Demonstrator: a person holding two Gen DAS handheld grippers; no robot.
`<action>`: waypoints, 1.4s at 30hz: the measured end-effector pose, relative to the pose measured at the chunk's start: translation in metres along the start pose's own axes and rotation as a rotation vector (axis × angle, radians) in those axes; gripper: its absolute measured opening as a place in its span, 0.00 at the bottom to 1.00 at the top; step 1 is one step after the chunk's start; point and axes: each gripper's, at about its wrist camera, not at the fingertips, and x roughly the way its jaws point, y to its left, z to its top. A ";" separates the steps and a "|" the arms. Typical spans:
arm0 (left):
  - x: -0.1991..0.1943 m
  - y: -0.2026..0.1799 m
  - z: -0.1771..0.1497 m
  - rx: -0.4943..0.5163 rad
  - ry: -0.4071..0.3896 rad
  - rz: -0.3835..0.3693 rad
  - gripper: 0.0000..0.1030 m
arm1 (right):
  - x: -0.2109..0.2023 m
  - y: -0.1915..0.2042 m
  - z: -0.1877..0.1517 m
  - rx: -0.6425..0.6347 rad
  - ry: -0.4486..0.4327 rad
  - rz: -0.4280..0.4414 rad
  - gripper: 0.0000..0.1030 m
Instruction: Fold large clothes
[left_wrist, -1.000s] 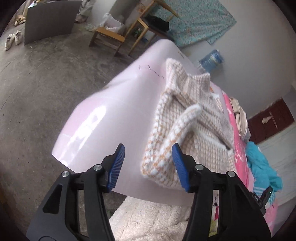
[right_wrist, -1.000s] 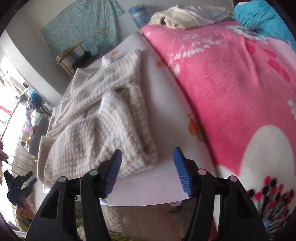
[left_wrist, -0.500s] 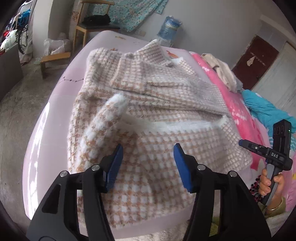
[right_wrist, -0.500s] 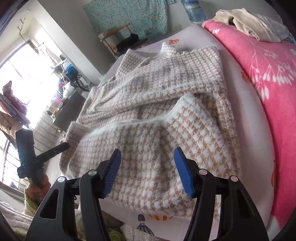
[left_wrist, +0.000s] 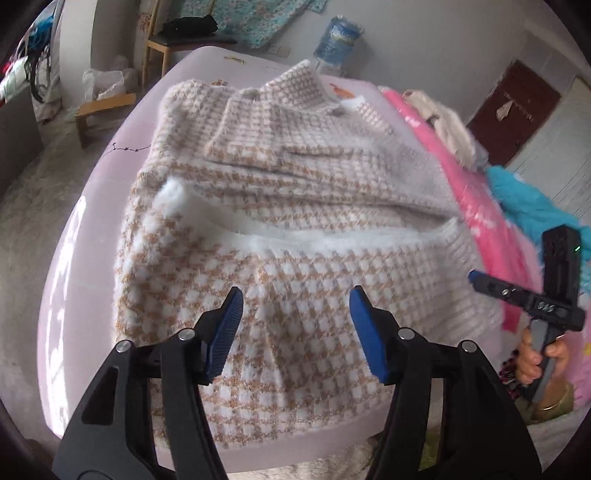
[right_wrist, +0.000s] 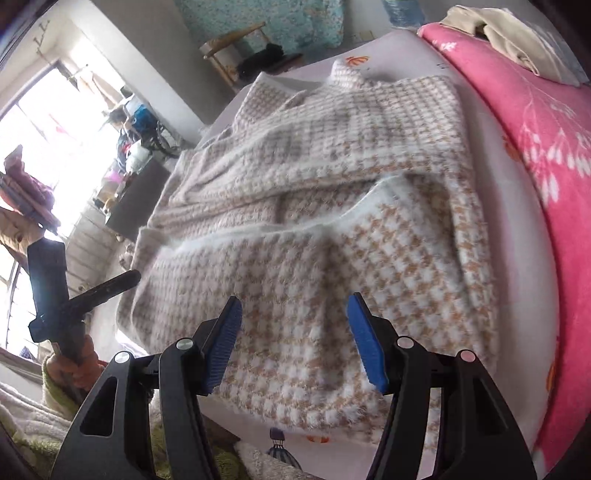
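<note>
The fuzzy beige-and-white checked sweater (left_wrist: 295, 229) lies folded near the bed's (left_wrist: 85, 229) front edge; left claw (left_wrist: 295, 328) and right claw (right_wrist: 293, 332) both hover wide, empty.

Coat on the bed

The fuzzy tan-and-white checked coat (left_wrist: 295, 229) lies on the pale pink sheet (left_wrist: 96, 206), with the bright pink flowered blanket (right_wrist: 535, 122) right of it.

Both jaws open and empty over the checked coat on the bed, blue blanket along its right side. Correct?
Not quite. The blanket beside the checked coat is pink, not blue, as the right wrist view shows. The rest holds: left gripper and right gripper have jaws open and empty over the coat.
</note>
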 end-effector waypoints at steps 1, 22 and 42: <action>0.009 -0.006 -0.003 0.035 0.028 0.051 0.39 | 0.007 0.000 -0.001 0.000 0.017 -0.013 0.57; 0.022 -0.010 0.008 0.108 -0.016 0.149 0.06 | 0.028 0.008 0.012 -0.014 -0.002 -0.122 0.05; -0.003 0.046 0.031 0.022 -0.073 0.266 0.58 | 0.013 -0.051 0.042 0.020 -0.038 -0.238 0.42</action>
